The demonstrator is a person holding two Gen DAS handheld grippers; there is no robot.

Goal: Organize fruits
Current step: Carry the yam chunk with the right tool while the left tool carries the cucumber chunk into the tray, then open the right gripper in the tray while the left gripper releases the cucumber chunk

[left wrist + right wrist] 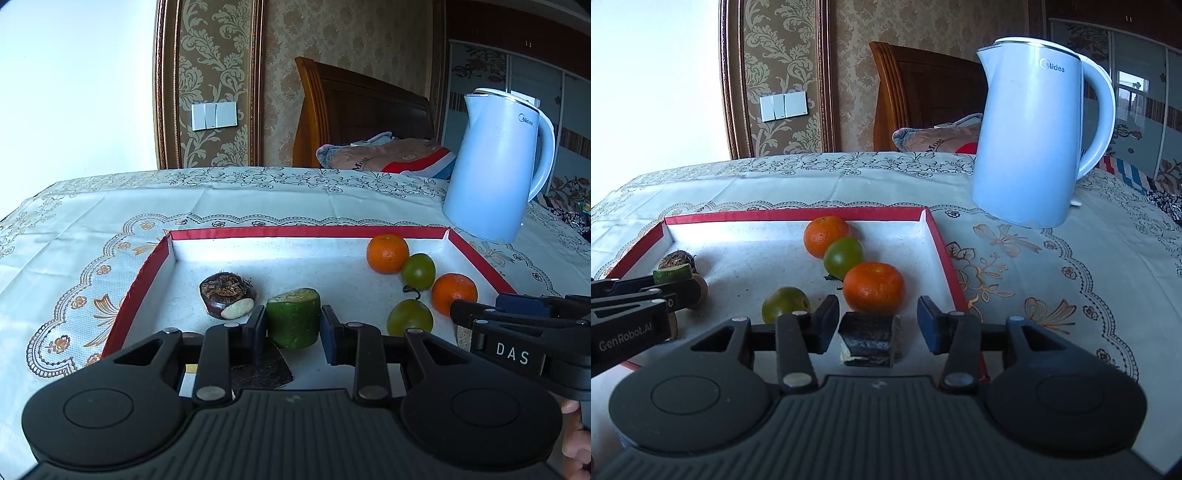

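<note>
From the left wrist, the left gripper (293,325) is pinching a stubby green cucumber piece (293,318) upright inside the red-rimmed tray (306,232), with a water chestnut (228,300) just to its left and two tangerines (388,253) and two green tomatoes (410,317) clustered to the right. From the right wrist, the right gripper (878,325) stands spread around a dark block-shaped piece (870,339) resting on the tray floor, pads clear of it, the nearest tangerine just beyond and a pale blue kettle (1032,136) on the surface (1052,280) behind.

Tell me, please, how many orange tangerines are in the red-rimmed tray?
2: far tangerine by the tray's back wall, near tangerine just ahead of the right gripper. None seems hidden.
</note>
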